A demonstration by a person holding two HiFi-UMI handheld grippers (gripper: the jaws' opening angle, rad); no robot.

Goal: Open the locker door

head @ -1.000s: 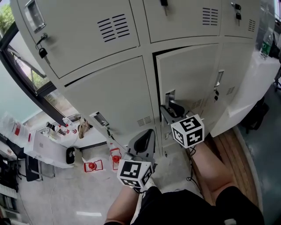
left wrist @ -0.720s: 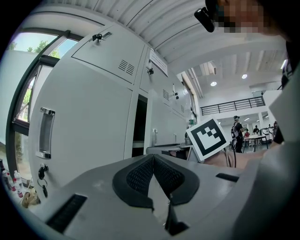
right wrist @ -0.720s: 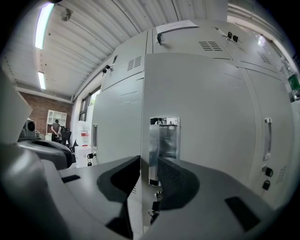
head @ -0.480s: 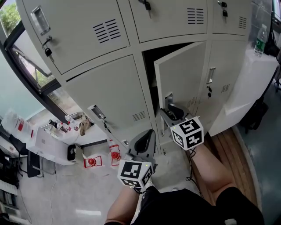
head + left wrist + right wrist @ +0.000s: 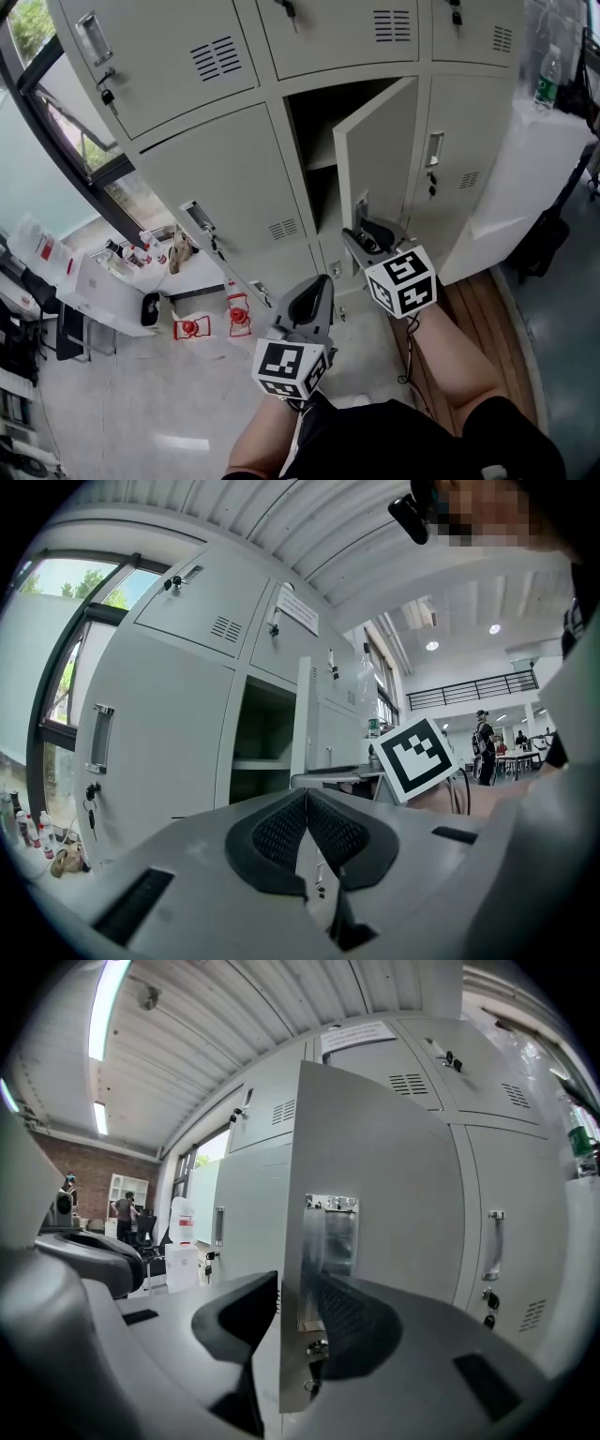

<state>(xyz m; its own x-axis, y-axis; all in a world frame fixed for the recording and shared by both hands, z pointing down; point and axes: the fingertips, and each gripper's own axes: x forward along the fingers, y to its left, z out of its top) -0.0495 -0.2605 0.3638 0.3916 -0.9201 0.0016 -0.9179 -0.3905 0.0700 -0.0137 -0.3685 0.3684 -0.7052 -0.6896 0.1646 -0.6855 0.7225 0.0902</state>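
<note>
Right gripper (image 5: 295,1302) straddles the free edge of the locker door (image 5: 375,159) beside its metal latch plate (image 5: 330,1232), and I see its jaws opening. That door stands half open in the middle row. Left gripper (image 5: 307,803) hangs lower, clenched on nothing.

Locker door (image 5: 377,155) pale grey; bottle (image 5: 547,80) label green.

Upper lockers (image 5: 159,56) run off the head view's top edge. Locker interior (image 5: 314,131): dark, partly hidden behind the open door (image 5: 375,159); contents not discernible. Small items (image 5: 141,255) on the far-left desk (image 5: 98,305), and the label (image 5: 356,1033) above the lockers in the right gripper view: too small to identify or read.
</note>
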